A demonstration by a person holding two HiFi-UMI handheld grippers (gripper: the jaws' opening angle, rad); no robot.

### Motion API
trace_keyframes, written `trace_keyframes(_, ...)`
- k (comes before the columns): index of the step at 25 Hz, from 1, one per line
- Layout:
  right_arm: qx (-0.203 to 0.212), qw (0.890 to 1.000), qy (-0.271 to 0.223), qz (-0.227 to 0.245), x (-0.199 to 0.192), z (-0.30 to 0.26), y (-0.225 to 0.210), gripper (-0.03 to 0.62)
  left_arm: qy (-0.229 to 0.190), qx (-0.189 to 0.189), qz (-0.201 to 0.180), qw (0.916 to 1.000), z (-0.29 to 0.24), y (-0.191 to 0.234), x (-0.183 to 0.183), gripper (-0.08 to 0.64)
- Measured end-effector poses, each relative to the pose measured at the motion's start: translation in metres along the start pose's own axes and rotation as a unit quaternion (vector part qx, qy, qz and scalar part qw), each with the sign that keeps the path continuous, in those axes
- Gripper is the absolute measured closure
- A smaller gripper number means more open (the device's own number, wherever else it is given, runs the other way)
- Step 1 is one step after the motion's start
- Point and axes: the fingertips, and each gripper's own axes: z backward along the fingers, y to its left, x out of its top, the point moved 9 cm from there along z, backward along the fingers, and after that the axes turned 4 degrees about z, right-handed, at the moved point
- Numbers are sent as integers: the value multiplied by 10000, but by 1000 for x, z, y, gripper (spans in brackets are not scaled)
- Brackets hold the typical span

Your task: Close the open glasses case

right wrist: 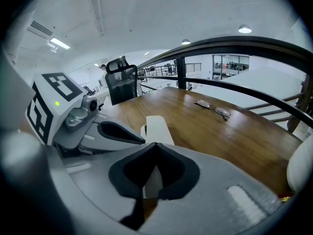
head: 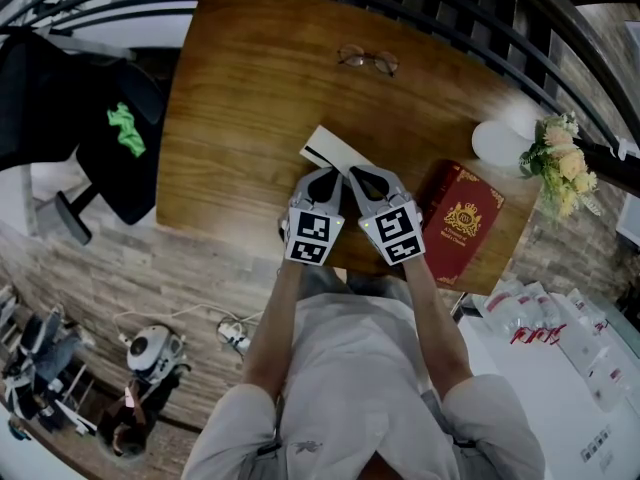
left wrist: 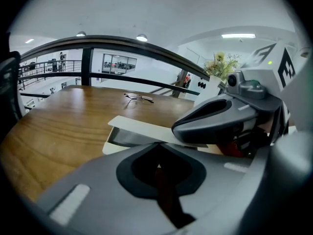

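Note:
A white glasses case (head: 322, 146) lies open on the wooden table (head: 240, 88), its flat lid (left wrist: 142, 129) raised over the dark inside. Both grippers sit side by side at its near end. My left gripper (head: 327, 175) is shut, and in the left gripper view its tips (left wrist: 156, 145) meet at the lid's near edge. The right gripper (head: 360, 175) is shut too; its tips (right wrist: 154, 145) hang over the case (right wrist: 156, 127), which shows white through the gap behind them. Whether either one touches the case I cannot tell.
A pair of glasses (head: 367, 59) lies at the table's far side. A red book (head: 462, 218) sits just right of the right gripper, with a white round object (head: 500, 143) and a bunch of flowers (head: 560, 163) beyond it. A black chair (head: 110, 138) stands left of the table.

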Motion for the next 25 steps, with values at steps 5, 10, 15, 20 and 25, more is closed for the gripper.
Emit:
trace_keyframes(5, 37, 10000, 32, -2, -1, -1, 2, 589, 60, 5, 20, 10000, 1, 1, -4, 540)
trace_keyframes(10, 81, 9999, 63, -24, -3, -3, 5, 589, 121, 26, 46, 9999, 3, 1, -8, 540)
trace_keyframes(15, 99, 9999, 76, -22, -4, -4, 7, 589, 148, 30, 45, 9999, 4, 2, -11, 540)
trace_keyframes(20, 116, 9999, 87, -15, -6, -6, 9, 589, 173, 37, 37, 9998, 4, 2, -13, 540)
trace_keyframes(25, 148, 9998, 119, -23, -8, -7, 10, 589, 244, 58, 46, 9997, 4, 2, -15, 540)
